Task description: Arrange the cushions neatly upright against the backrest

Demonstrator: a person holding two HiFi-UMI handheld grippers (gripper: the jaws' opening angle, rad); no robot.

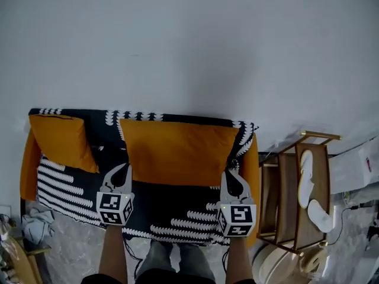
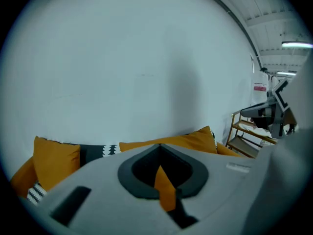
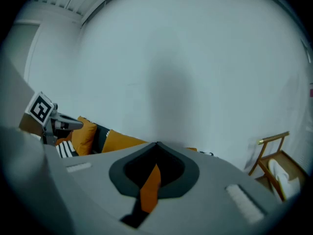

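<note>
A long orange cushion stands upright across the sofa's backrest, lifted off the black-and-white striped seat. My left gripper is shut on its lower left corner, and my right gripper is shut on its lower right corner. In the left gripper view a strip of orange fabric is pinched between the jaws; the right gripper view shows the same orange fabric. A smaller orange cushion leans upright in the sofa's left corner.
A wooden rack with white slippers stands right of the sofa. The white wall is behind the sofa. A grey cloth lies on the floor at left. The person's legs are at the sofa's front edge.
</note>
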